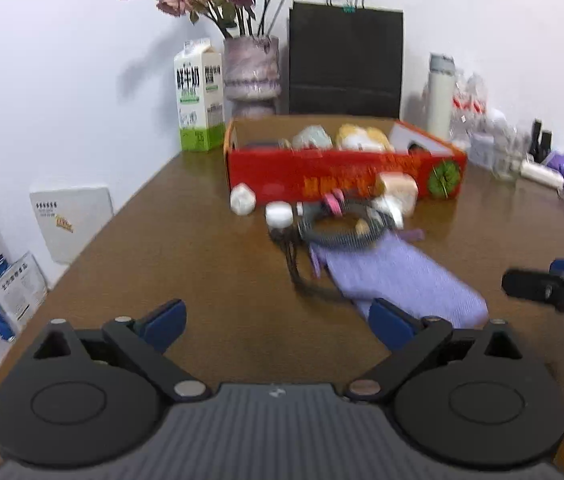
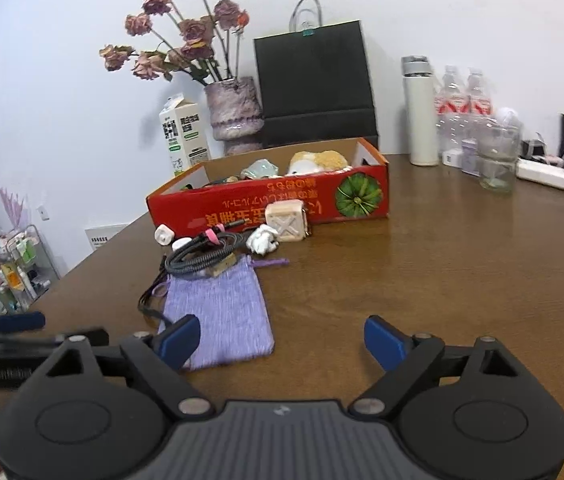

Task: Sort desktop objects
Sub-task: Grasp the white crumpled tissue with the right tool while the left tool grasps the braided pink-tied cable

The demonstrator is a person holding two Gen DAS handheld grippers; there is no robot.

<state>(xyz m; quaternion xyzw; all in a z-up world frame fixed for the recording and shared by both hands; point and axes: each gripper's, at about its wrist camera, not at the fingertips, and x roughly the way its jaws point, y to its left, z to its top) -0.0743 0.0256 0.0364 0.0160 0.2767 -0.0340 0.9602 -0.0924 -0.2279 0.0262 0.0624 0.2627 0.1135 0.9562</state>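
While the loose items wait in front of the red cardboard box point(image 2: 270, 204), neither gripper has anything in hand. Landmark for all places: that box.

Purple drawstring pouch point(image 2: 218, 312): flat on the tabletop point(image 2: 422, 288), nearest of the pile to the grippers, on the near side of the box and well apart from it. Coiled black cable point(image 2: 202, 258) with a pink tie lies between pouch and box, overlapping the pouch's far end. Wooden cube with a cross point(image 2: 286, 222) sits just before the box's front wall; a crumpled white item point(image 2: 262, 240) beside it; small white cube point(image 2: 163, 235) near the box's left front corner. Box already holds a plush toy and other pieces.

Left gripper point(image 1: 278, 320): fingers spread wide, nothing between them; its right finger overlaps the pouch's near end in view, contact not certain. Right gripper point(image 2: 282, 340): fingers released and wide, left finger over the pouch's near corner, empty.

Judgement: step in hand is the approach to the first pick, likely the pouch.

Doing it well:
- Pouch is limp and thin; come down low, pinch an edge or the drawstring neck, not the flat middle.
- Cable rests on the far end; lifting the pouch may drag it. Hold or clear the cable with the other gripper first.
- Keep the two grippers from crowding; they are close.

Left view is blurred; small items are read from the right view.
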